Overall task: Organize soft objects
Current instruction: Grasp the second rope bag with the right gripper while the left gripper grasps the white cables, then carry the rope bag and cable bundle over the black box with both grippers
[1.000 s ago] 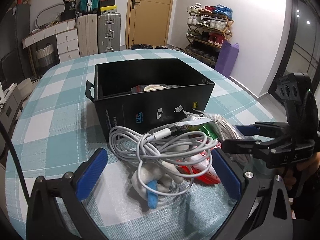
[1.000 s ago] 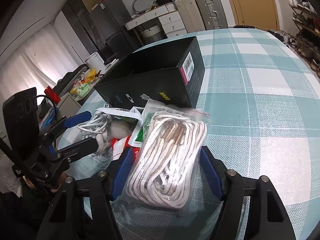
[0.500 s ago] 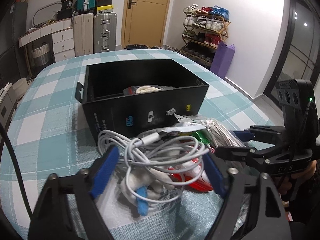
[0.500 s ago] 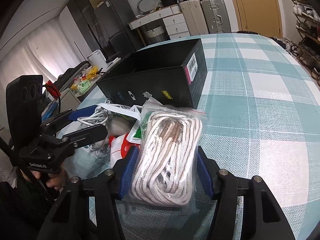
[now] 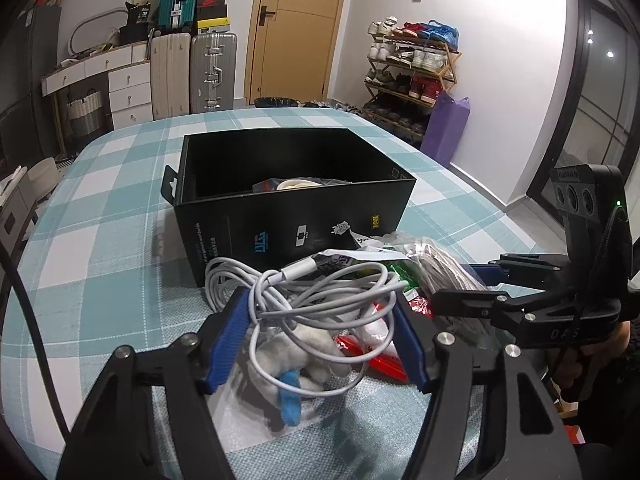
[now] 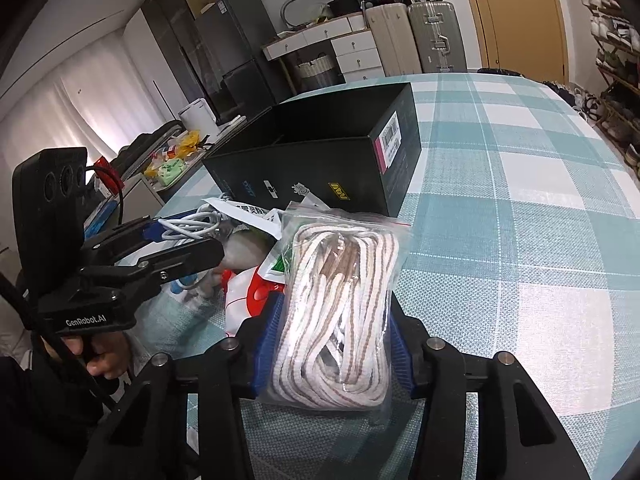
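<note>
Rope bag (image 6: pixel 336 320) — lower end (gripper-hidden) unclear

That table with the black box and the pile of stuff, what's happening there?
A person is sorting soft items beside an open black cardboard box. The right gripper is shut on a clear zip bag of white-and-brown rope. The left gripper brackets a coiled white charging cable, whether gripped is unclear.

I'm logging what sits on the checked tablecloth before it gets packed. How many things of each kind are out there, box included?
Black open cardboard box: 1
Coiled white charging cable: 1
Clear zip bag of white-and-brown rope: 1
Clear bag of white cloth with a blue piece: 1
Red-and-white plastic packet: 1
Green-and-white packet: 1
Total: 6; anything inside the box is not counted.
</note>
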